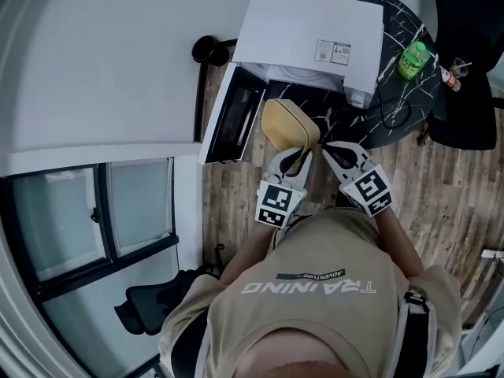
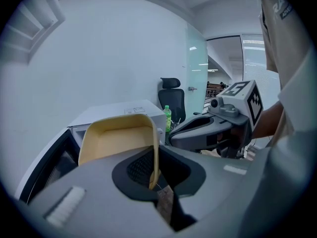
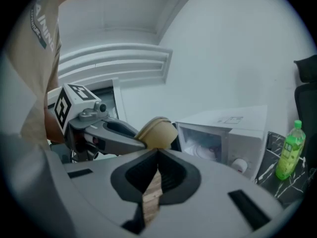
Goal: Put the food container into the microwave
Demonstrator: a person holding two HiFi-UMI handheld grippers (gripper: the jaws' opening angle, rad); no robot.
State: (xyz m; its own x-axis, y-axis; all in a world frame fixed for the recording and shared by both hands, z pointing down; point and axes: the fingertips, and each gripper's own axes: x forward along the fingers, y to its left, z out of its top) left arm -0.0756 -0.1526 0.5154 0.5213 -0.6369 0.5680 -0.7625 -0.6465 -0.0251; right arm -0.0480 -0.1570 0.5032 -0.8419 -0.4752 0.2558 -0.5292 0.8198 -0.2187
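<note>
Yellow empty food container (image 1: 288, 124) pinched in left hand-held gripper (image 1: 296, 158), right hand-held gripper (image 1: 339, 151) pressed together

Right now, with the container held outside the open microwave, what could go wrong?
1. The left tongs pinch the food container by one wall only, and it hangs tilted, so it may swing or slip. The right tongs are shut beside it and give no support.
2. The microwave has its door open on the left. A tilted container could clip the door or the opening's frame on the way in.
</note>
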